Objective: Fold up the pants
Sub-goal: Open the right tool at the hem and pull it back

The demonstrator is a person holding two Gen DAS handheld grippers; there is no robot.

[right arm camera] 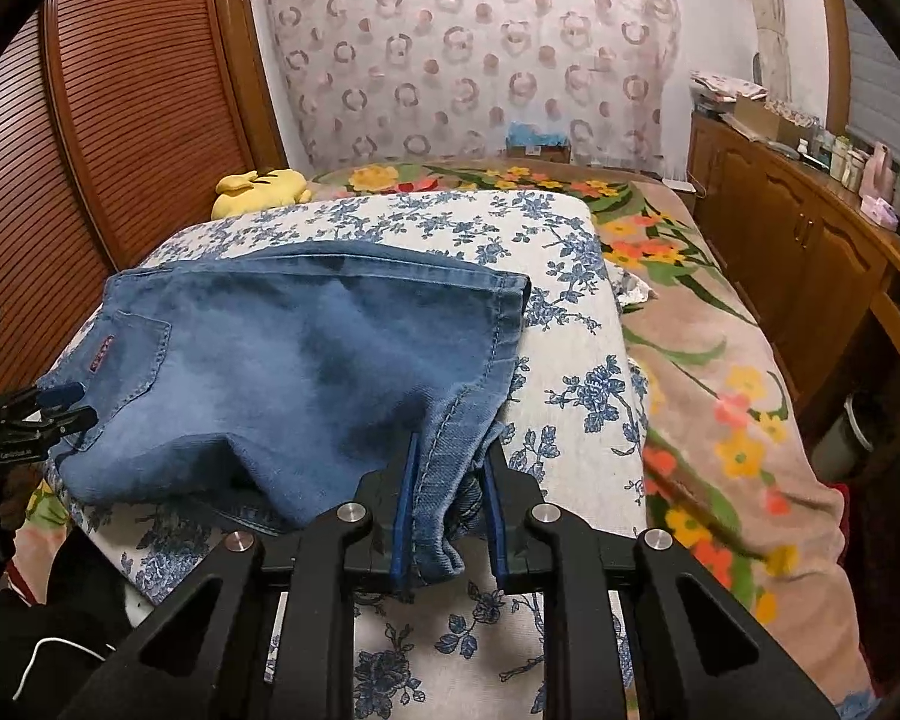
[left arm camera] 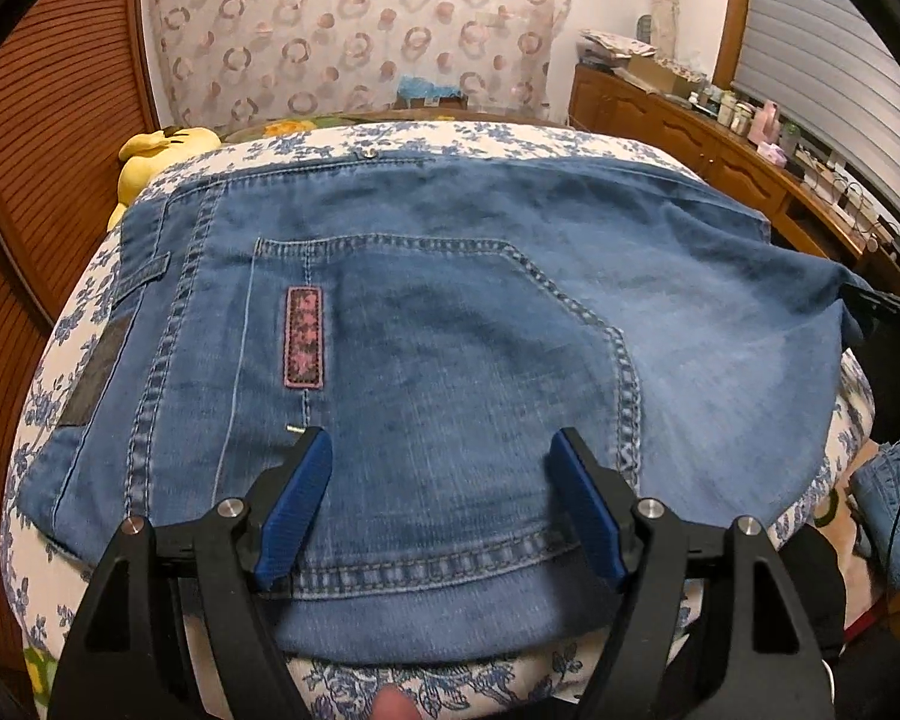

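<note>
No legible text, number or brand in either view. The pink patch (left arm camera: 303,337) sewn on the back pocket of the jeans (left arm camera: 450,330) carries a dark pattern that may be lettering, but it cannot be made out. Faint pale lettering sits on the black body of the left gripper (right arm camera: 60,405) at the left edge of the right wrist view; too small and blurred to read.

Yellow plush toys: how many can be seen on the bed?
1. The yellow plush toy lies at the far left edge of the bed, beside the wooden shutter door. Others may be hidden behind the jeans.
</note>
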